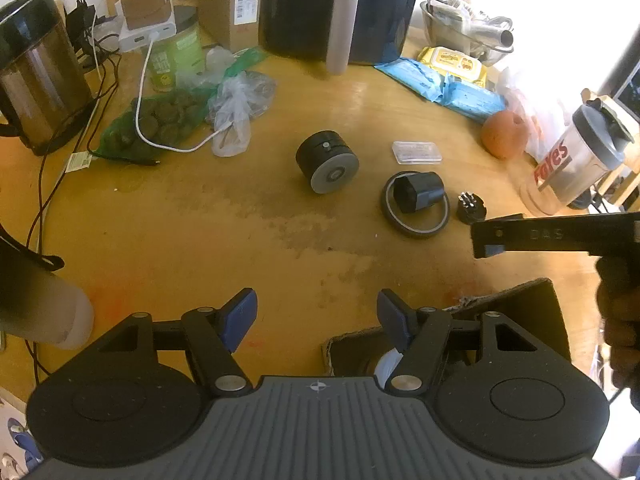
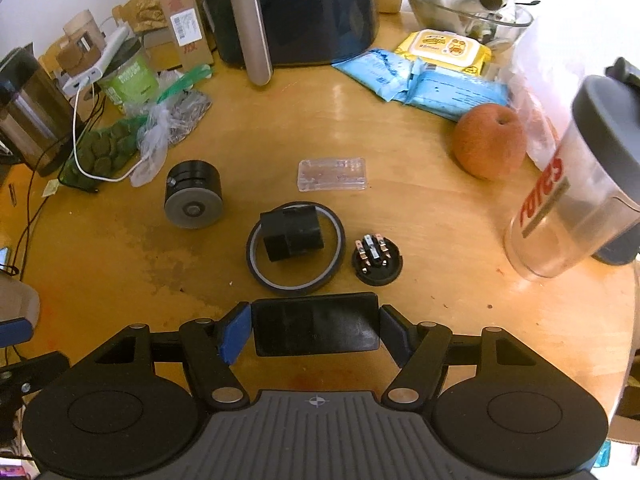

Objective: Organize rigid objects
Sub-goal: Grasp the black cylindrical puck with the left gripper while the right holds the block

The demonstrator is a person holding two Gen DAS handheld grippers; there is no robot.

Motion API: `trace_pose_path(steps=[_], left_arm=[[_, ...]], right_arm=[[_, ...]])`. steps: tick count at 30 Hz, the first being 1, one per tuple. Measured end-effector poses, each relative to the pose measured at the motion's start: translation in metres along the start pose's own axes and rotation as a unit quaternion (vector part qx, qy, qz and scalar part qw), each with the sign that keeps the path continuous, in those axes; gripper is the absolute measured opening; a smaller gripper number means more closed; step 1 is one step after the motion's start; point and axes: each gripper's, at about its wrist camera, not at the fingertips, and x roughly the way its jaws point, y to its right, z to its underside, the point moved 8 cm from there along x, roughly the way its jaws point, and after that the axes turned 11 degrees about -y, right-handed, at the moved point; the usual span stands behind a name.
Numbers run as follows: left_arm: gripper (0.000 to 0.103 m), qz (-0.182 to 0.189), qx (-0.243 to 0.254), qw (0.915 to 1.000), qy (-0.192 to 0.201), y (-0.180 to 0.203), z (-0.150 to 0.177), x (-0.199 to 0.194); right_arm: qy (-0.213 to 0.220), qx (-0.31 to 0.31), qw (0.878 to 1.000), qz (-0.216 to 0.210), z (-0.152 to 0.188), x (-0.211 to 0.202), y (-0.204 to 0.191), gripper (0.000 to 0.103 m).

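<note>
R gripper (image 2: 316, 330) clamps a flat black slab (image 2: 316, 326) by its short ends, held above the surface (image 2: 440, 320). L gripper (image 1: 317, 320) is wide, nothing in it, w/ an open cardboard box (image 1: 520, 308) just under its right finger. Best bet: keep the slab level, carry it over the box, lower before letting go. Ahead of R gripper: tape ring (image 2: 296, 246) w/ black block (image 2: 292, 234) inside, round plug part (image 2: 376, 258) beside it. Shaker bottle (image 2: 568, 200) far right shows red letters, roughly "ores"
</note>
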Motion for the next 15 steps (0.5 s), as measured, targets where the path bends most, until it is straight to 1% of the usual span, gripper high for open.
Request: trace_pose_path(steps=[15], left_arm=[[0.066,-0.015,0.003,0.9998,0.014,0.01,-0.02,0.008]], right_arm=[[0.014,0.023,0.999,-0.027,0.013,-0.028,0.025,0.071]])
